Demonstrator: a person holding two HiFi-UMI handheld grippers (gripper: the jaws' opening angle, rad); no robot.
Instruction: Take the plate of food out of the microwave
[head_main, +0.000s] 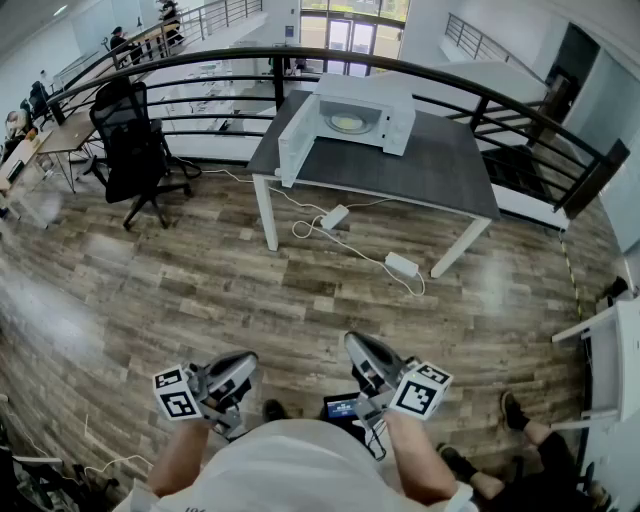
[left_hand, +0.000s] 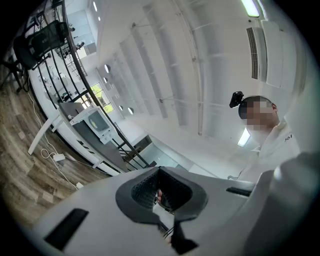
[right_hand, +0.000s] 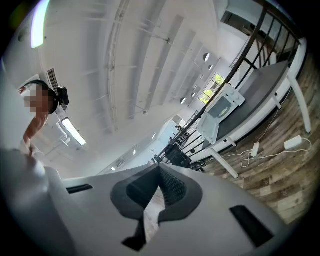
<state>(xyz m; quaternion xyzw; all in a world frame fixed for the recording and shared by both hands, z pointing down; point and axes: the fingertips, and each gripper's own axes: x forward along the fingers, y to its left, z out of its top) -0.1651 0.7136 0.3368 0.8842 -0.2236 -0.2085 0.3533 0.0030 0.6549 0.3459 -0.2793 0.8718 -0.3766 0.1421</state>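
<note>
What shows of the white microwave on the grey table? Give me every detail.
The white box-shaped microwave looks like painted metal or plastic. It stands upright on the dark grey rectangular table, toward the table's far left part. Its door is swung wide open to the left. The cavity looks lit, and a round plate of yellowish food lies inside. Only the table touches it from outside. Whether a cable runs from it cannot be told.

What lies on the plate (head_main: 348, 123) inside the microwave (head_main: 396, 126) is too small to tell.
</note>
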